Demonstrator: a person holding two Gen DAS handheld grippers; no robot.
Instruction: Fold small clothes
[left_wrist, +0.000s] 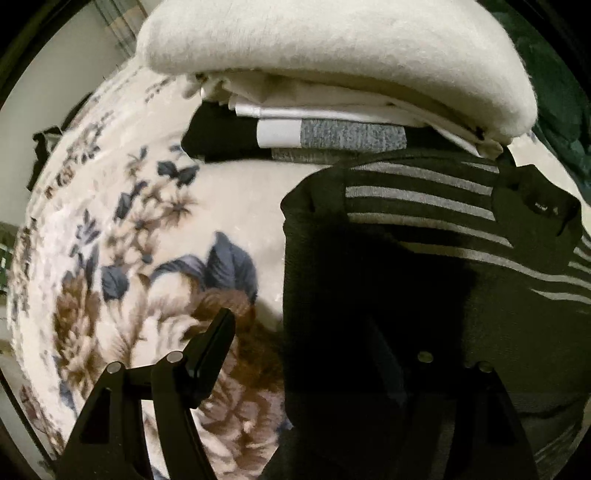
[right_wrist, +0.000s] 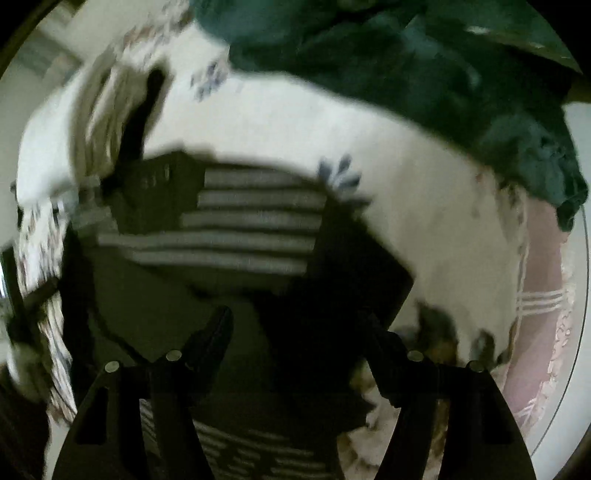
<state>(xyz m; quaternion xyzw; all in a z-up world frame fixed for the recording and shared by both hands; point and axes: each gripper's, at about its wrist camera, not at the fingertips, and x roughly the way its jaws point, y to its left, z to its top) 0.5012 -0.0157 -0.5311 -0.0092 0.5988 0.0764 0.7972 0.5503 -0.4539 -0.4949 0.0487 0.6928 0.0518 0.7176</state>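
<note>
A dark shirt with grey stripes (left_wrist: 424, 229) lies flat on a floral blanket (left_wrist: 155, 229), collar at the upper right. My left gripper (left_wrist: 306, 332) is open over the shirt's left edge; its left finger (left_wrist: 218, 339) is above the blanket, and its right finger is lost in shadow on the dark cloth. In the blurred right wrist view the same shirt (right_wrist: 236, 225) lies under my right gripper (right_wrist: 299, 332), which is open with both fingers over the shirt's right part. Neither gripper holds anything.
A stack of folded clothes (left_wrist: 332, 133) topped by a cream sweater (left_wrist: 332, 55) sits just behind the shirt. A dark green heap of cloth (right_wrist: 424, 74) lies at the far right. A pink garment with white stripes (right_wrist: 539, 295) lies at the blanket's right edge.
</note>
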